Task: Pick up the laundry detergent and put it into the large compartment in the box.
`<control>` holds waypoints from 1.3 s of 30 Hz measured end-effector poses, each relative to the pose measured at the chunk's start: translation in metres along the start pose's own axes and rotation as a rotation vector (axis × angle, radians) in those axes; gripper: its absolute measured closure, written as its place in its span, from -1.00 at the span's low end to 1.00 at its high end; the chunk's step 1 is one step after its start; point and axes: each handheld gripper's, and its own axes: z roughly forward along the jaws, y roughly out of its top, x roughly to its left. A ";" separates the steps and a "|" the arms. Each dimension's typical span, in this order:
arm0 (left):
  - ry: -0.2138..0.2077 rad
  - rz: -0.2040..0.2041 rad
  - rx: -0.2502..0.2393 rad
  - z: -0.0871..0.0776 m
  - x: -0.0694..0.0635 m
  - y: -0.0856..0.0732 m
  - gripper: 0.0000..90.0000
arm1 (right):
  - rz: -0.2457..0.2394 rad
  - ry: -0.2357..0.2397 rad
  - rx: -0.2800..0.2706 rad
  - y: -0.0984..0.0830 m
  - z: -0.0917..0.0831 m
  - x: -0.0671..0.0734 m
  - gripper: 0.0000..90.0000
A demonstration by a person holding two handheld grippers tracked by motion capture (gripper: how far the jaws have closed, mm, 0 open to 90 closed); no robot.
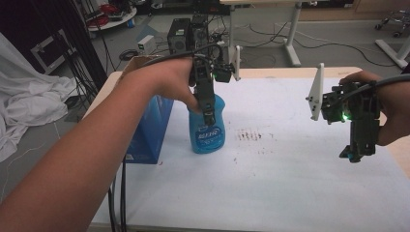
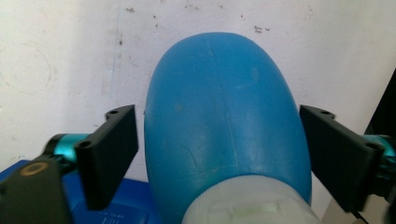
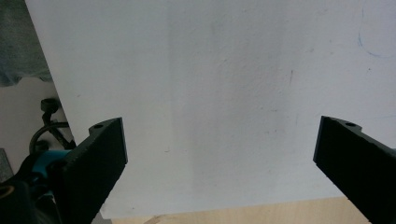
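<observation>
A blue plastic bottle with a printed label stands upright on the white-covered table, left of centre. My left gripper comes down over it from above. In the left gripper view the bottle's rounded blue body and pale top sit between the two black jaws. A thin gap shows at the left jaw, and the right jaw lies at the bottle's edge, so my left gripper is open around it. My right gripper hovers at the table's right side. There my right gripper is open and holds nothing.
A blue box stands just left of the bottle, near the table's left edge. Reddish-brown stains mark the white cover right of the bottle. The table's wooden edge lies under my right gripper. Cables, equipment and table legs lie beyond the far edge.
</observation>
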 end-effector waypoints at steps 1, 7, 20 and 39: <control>-0.001 0.000 -0.001 0.000 0.000 0.000 -0.63 | -0.005 -0.003 -0.001 0.000 0.000 -0.001 -0.96; 0.006 0.003 0.001 0.000 -0.001 0.001 -0.57 | -0.005 -0.006 0.001 0.001 0.001 -0.001 -0.96; 0.009 0.008 -0.004 -0.002 -0.003 0.003 -0.42 | 0.000 -0.006 -0.003 -0.001 0.000 0.000 -0.96; 0.015 -0.005 0.026 0.001 -0.003 0.004 -0.21 | 0.012 -0.005 -0.007 -0.002 0.001 0.000 -0.96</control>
